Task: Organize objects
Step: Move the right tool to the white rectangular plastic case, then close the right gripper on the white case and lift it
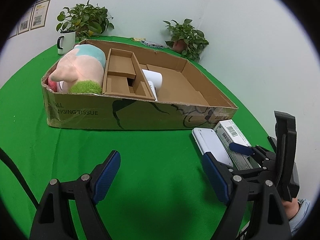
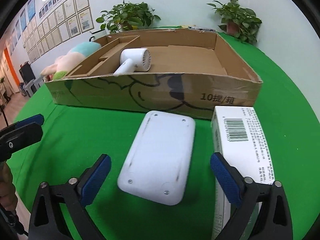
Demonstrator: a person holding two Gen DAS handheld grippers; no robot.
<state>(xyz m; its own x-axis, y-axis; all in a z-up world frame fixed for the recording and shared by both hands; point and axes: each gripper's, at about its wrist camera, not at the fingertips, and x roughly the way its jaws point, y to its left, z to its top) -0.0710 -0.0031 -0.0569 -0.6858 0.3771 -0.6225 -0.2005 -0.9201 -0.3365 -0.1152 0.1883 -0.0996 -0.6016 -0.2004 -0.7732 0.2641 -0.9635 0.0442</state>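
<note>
The right gripper is hanging with its jaws apart, straddling the near end of a white flat device that is lying on the green worktop, its long axis running away toward the cardboard box; neither pad is touching it. The left gripper is standing wide and empty, farther off. Just right of the device a white carton is showing a barcode. The box front is reading "10提/箱" and "ANGING TISSUE"; inside are lying a hair dryer and a plush toy.

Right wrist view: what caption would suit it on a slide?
Open right gripper straddles a white device beside a barcoded box, before the cardboard tray.
</note>
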